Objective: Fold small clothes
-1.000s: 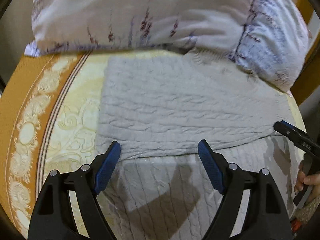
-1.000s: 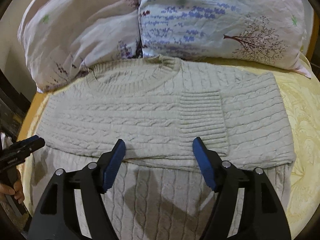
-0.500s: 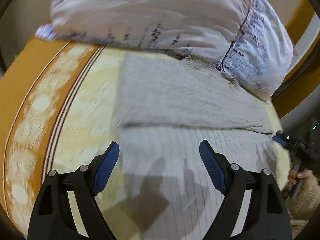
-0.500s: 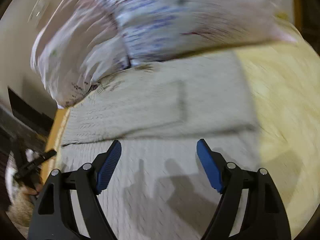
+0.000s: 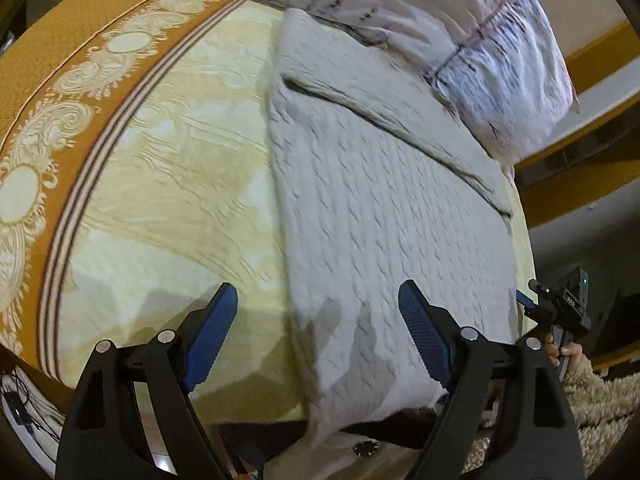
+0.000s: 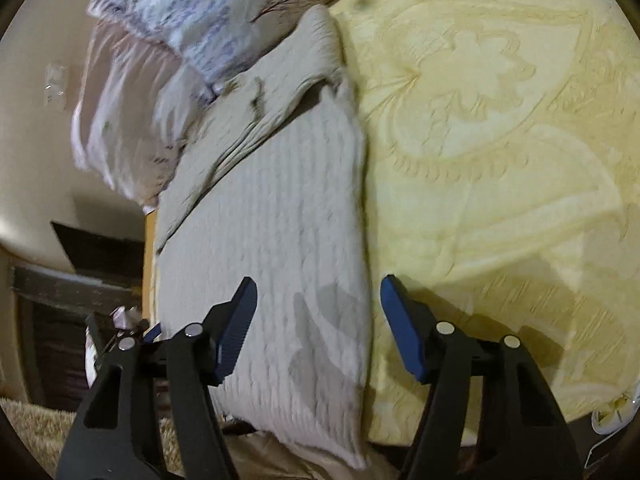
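Note:
A beige cable-knit sweater (image 5: 384,216) lies flat on the bed with its top part folded down over the body; its hem hangs over the near bed edge. It also shows in the right wrist view (image 6: 280,240). My left gripper (image 5: 318,328) is open and empty above the sweater's lower left edge. My right gripper (image 6: 318,324) is open and empty above the sweater's lower right edge. The right gripper also appears at the far right of the left wrist view (image 5: 560,308), and the left gripper at the lower left of the right wrist view (image 6: 124,332).
A yellow patterned bedspread (image 5: 168,168) with an orange border (image 5: 60,40) covers the bed (image 6: 500,140). Floral pillows (image 5: 460,12) lie at the head, touching the sweater's far edge (image 6: 160,40). A shaggy rug (image 5: 600,408) lies on the floor below the bed edge.
Both grippers have pulled back toward the near bed edge and swung outward, left to the sweater's left side, right to its right side. Both stay open and empty.

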`<action>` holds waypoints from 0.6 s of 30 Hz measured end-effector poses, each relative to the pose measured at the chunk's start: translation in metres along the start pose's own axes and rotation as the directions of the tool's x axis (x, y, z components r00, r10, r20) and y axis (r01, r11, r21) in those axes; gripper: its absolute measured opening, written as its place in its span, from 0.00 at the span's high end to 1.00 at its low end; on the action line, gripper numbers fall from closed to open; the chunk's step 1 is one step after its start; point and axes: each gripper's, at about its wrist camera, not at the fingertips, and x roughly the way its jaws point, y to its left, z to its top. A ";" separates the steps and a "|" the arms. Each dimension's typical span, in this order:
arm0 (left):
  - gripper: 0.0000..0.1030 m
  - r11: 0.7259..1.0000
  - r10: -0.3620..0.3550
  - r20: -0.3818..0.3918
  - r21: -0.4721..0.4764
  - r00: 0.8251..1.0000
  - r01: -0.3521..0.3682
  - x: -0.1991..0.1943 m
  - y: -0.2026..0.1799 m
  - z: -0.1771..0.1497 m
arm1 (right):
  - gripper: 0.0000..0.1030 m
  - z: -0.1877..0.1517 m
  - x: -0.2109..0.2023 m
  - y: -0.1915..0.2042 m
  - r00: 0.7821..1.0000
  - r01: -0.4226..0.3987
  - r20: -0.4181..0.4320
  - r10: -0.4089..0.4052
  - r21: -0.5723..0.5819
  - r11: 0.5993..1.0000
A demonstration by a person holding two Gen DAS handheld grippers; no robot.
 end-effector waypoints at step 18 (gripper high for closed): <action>0.40 0.963 -0.267 -0.163 -0.091 0.950 0.255 0.014 -0.023 -0.048 | 0.70 -0.055 0.037 0.025 0.921 -0.212 -0.337 0.198 -0.005 0.977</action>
